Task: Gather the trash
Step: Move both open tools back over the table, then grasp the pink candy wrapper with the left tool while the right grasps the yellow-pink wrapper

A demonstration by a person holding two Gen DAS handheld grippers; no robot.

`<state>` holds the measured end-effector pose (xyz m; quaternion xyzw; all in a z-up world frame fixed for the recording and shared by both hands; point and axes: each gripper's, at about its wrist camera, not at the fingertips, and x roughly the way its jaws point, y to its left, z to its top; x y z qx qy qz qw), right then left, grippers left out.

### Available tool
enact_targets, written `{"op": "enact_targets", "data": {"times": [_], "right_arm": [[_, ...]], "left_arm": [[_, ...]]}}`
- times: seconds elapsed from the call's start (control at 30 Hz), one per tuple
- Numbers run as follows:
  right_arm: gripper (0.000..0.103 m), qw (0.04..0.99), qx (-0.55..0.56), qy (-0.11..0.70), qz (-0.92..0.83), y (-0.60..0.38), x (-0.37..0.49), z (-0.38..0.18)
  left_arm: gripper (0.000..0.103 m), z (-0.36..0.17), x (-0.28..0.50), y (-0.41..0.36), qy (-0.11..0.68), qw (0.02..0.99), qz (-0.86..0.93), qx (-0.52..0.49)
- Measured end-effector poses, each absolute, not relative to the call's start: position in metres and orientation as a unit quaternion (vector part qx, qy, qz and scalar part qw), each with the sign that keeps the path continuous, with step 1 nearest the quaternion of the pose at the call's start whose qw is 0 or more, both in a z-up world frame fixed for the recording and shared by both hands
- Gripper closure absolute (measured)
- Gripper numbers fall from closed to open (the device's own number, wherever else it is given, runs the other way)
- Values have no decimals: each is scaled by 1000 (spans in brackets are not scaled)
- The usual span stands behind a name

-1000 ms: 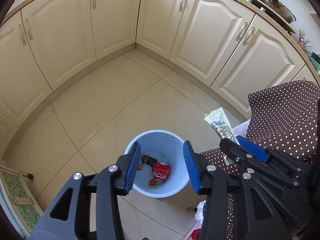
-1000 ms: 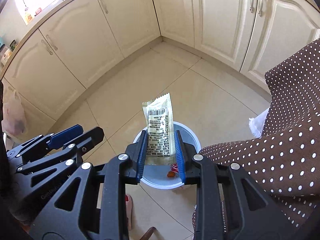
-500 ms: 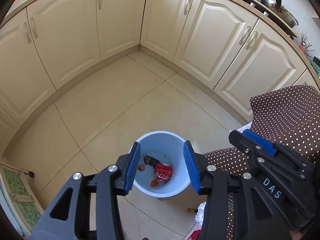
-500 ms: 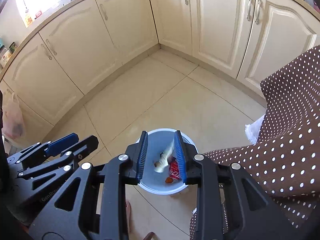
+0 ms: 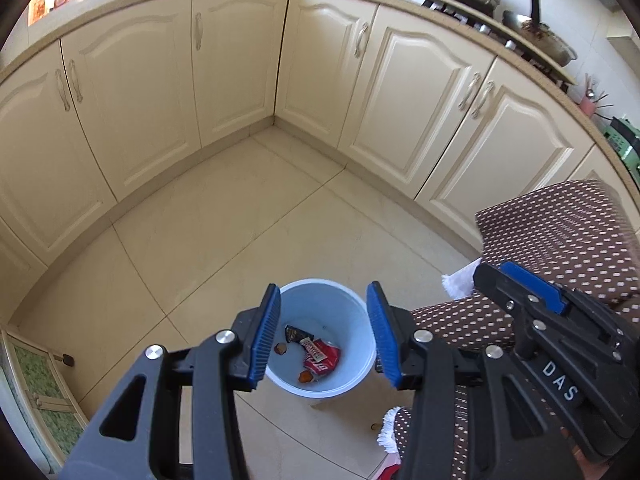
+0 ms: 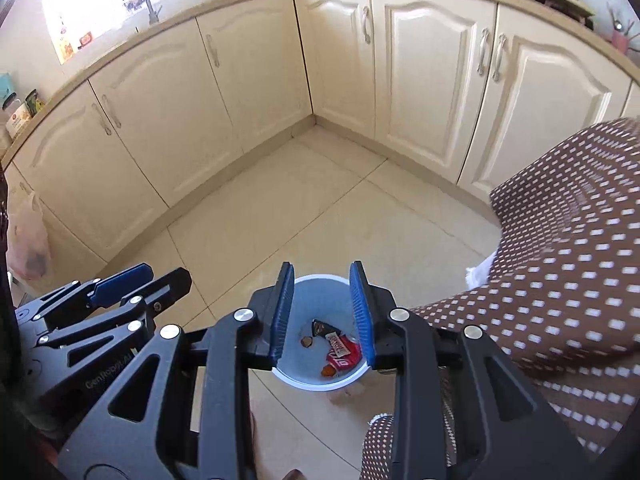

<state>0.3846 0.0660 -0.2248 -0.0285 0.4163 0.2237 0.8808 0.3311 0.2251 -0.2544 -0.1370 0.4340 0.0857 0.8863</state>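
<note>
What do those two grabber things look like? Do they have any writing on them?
Both match: the left gripper and the right gripper are black frames of bars with triangular cut-outs, joined by round silver bolts. Each finger ends in a flat, ribbed blue pad. White letters "DAS" mark the right one's side; the left one's side has faint writing, too small to read fully. No cables or sleeves show.

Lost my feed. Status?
Both grippers, left and right, open, empty. Wrapper lies in the bin, atop the red can. Nothing in the way.
</note>
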Motion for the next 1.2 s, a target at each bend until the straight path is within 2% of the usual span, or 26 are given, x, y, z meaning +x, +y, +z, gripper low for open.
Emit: {"op": "enact_targets", "data": {"times": [0.37, 0.43, 0.5, 0.6, 0.93, 1.03, 1.2], "right_arm": [[74, 921, -9, 341, 189, -12, 314, -143], [70, 929, -4, 328, 173, -38, 298, -129], [62, 935, 2, 318, 155, -62, 286, -120], [60, 946, 17, 303, 118, -110, 265, -107], [59, 954, 75, 289, -1, -261, 222, -107], [55, 951, 90, 294, -38, -301, 217, -115], [55, 945, 111, 298, -73, -344, 217, -123]], "left_arm": [[54, -167, 281, 155, 367, 924, 34, -98], [52, -151, 272, 129, 356, 930, 11, -86], [51, -140, 265, 102, 350, 933, -12, -75], [50, -127, 259, 59, 347, 935, -48, -55], [47, -120, 265, -75, 370, 916, -153, -1], [45, -123, 276, -101, 379, 910, -168, 7], [45, -131, 296, -127, 397, 900, -181, -3]]}}
